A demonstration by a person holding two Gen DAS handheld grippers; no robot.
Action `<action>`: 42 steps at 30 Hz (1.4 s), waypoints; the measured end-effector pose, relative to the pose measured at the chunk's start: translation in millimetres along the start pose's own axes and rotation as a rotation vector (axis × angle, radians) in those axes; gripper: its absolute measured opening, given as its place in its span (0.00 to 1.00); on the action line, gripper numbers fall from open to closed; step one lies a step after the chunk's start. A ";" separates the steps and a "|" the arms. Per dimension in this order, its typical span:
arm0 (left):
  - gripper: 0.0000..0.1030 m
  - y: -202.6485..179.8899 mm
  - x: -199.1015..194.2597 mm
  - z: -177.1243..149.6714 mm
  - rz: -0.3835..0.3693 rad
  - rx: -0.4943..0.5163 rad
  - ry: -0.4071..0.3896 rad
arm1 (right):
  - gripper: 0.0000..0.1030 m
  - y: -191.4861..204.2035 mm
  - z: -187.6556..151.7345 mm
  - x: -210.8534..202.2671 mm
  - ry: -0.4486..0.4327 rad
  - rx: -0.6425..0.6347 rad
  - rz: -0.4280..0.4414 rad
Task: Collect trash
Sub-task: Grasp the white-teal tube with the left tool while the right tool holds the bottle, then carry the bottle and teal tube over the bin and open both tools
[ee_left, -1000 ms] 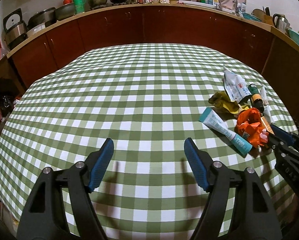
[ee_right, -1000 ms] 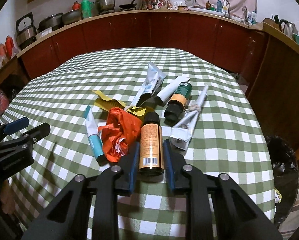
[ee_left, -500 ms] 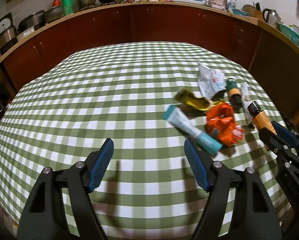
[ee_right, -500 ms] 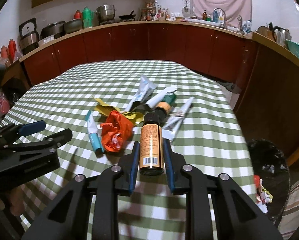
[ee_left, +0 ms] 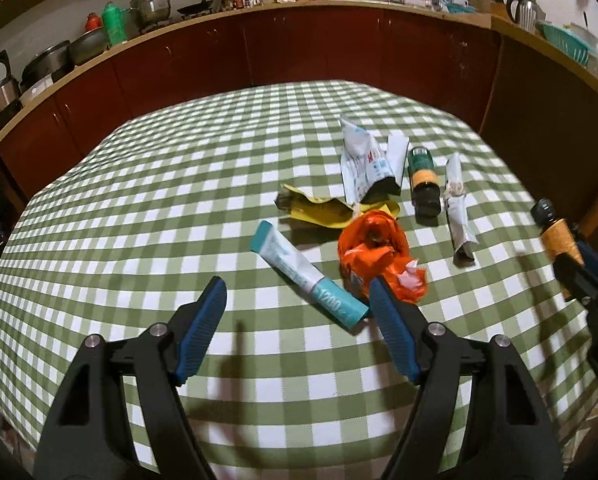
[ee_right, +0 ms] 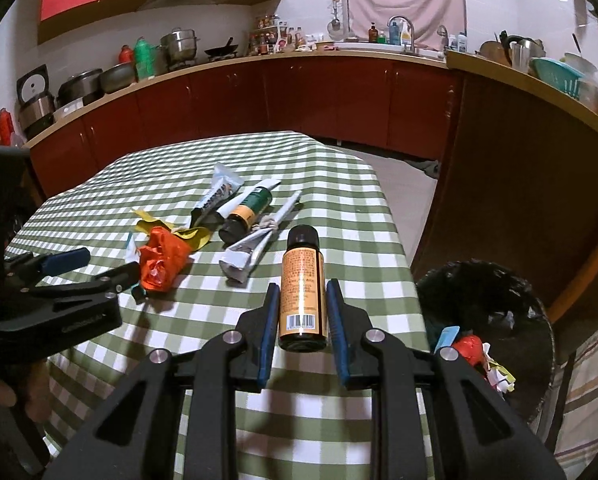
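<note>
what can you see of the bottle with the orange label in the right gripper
The bottle is small and dark, with a black cap, an orange printed label and a barcode near its base. It lies lengthwise between the pads of the right gripper, cap pointing away, held above the checked tablecloth and touching nothing else visible.

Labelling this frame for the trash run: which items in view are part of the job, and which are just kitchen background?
Part of the job:
- orange-label bottle, clamped in the right hand-held gripper
- bin on the floor
- orange bag
- teal tube
- yellow wrapper
- green bottle
- left hand-held gripper, open

Just lying about:
- pots
- kettle
- green basket
</note>
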State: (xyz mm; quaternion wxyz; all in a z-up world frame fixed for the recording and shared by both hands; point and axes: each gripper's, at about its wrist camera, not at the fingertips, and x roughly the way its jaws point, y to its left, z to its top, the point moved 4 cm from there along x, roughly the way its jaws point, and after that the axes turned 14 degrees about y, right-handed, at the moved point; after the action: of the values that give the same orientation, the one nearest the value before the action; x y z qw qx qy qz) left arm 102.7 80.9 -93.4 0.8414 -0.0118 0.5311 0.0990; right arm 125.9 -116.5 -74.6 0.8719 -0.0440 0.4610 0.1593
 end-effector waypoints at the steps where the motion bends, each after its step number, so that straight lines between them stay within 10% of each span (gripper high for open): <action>1: 0.70 -0.6 2.5 -1.0 0.003 0.001 0.008 | 0.24 -1.1 -0.3 0.0 -0.001 0.002 0.002; 19: 0.69 23.4 9.6 -8.3 0.026 0.002 0.005 | 0.24 -8.1 -3.5 1.2 -0.002 0.011 0.005; 31: 0.13 18.7 12.6 -12.1 -0.002 0.074 0.005 | 0.24 -13.6 -4.0 1.3 -0.002 0.024 -0.003; 42: 0.09 26.5 -19.7 -26.0 -0.001 0.067 -0.076 | 0.24 -27.8 -8.3 -3.6 -0.011 0.049 -0.027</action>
State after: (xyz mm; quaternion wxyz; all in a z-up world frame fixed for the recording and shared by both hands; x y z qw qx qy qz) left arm 66.6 100.6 -84.9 0.8609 0.0199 0.5019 0.0808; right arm 126.3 -145.5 -78.4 0.8772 -0.0281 0.4594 0.1366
